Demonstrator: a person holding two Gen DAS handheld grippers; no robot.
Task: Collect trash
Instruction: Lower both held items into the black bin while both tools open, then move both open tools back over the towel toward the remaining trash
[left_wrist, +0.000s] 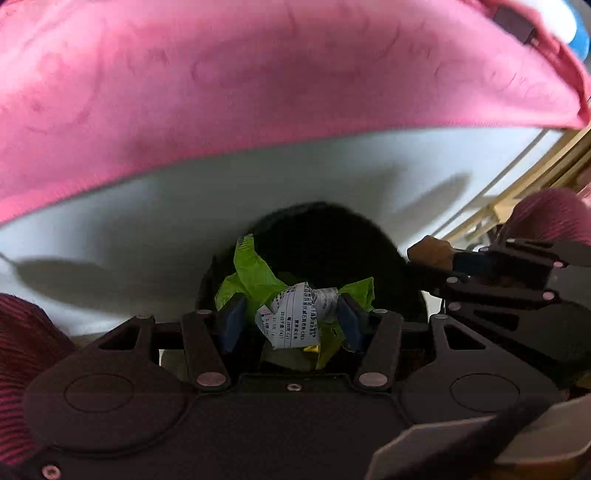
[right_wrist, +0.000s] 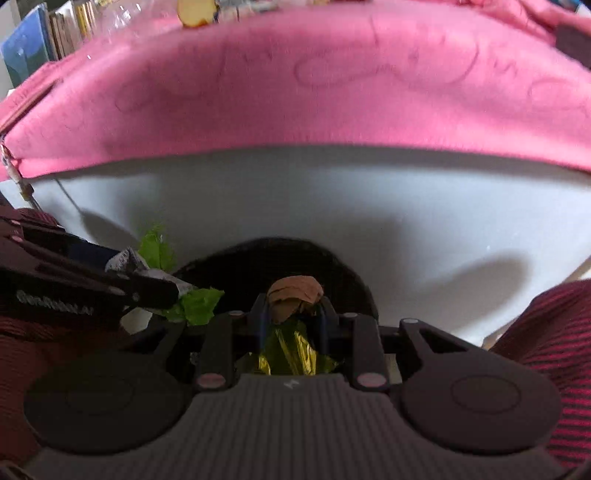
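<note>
left hand-held gripper (left_wrist: 291, 317) pinches a crumpled green wrapper (left_wrist: 255, 273), frame centre | right hand-held gripper (right_wrist: 293, 314) pinches a brown scrap (right_wrist: 294, 295), centre | both above a dark bin opening (right_wrist: 251, 266) | pink cloth (right_wrist: 295, 92) across top

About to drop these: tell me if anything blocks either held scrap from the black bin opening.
Nothing visible does. The green wrapper in the left gripper and the brown scrap in the right gripper hang over the black bin.

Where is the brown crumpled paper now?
The brown crumpled paper sits pinched in the right claw, above the black bin, right of the green wrapper.
</note>
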